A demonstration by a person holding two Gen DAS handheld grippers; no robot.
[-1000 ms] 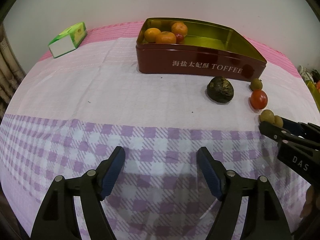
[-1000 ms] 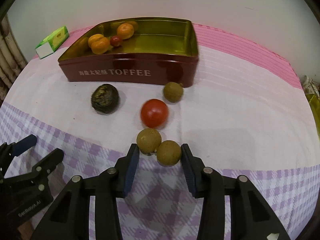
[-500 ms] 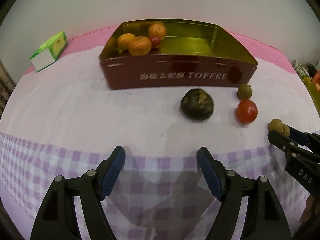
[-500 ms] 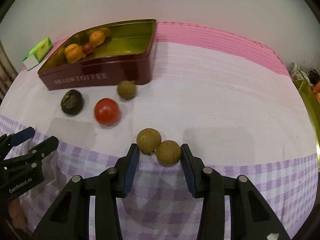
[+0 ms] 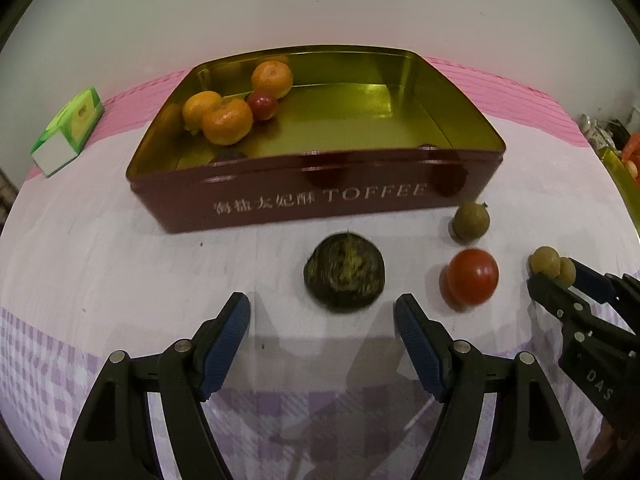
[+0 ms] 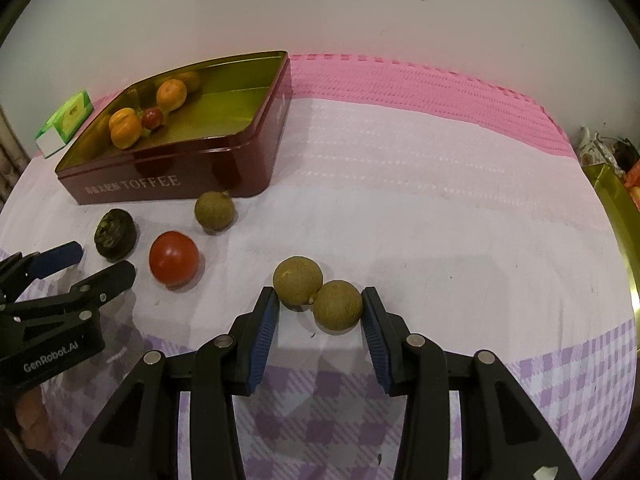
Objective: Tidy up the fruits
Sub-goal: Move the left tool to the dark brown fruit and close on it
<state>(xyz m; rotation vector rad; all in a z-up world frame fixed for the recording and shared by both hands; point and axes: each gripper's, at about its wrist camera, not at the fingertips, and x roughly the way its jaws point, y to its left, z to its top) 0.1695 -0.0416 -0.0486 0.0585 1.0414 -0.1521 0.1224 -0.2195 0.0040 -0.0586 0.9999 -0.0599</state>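
Observation:
A dark red TOFFEE tin (image 5: 320, 200) with a gold inside holds three oranges (image 5: 227, 121) and a small red fruit (image 5: 262, 105); it also shows in the right wrist view (image 6: 172, 178). In front of it lie a dark green round fruit (image 5: 345, 276) (image 6: 115, 234), a red tomato (image 5: 472, 277) (image 6: 173, 258) and a single brown longan (image 5: 470, 221) (image 6: 214, 211). My left gripper (image 5: 322, 322) is open, just short of the dark fruit. My right gripper (image 6: 318, 312) is shut on a joined pair of brown longans (image 6: 316, 298) (image 5: 552, 265), resting at the tablecloth.
A green and white box (image 5: 68, 130) lies at the far left near the wall. A gold tray edge (image 6: 616, 216) with other items stands at the far right. The pink, white and purple checked cloth (image 6: 420, 184) covers the table.
My left gripper has moved forward and right, toward the tin and the dark fruit. My right gripper stays closed on the longan pair and has swung its view to the right.

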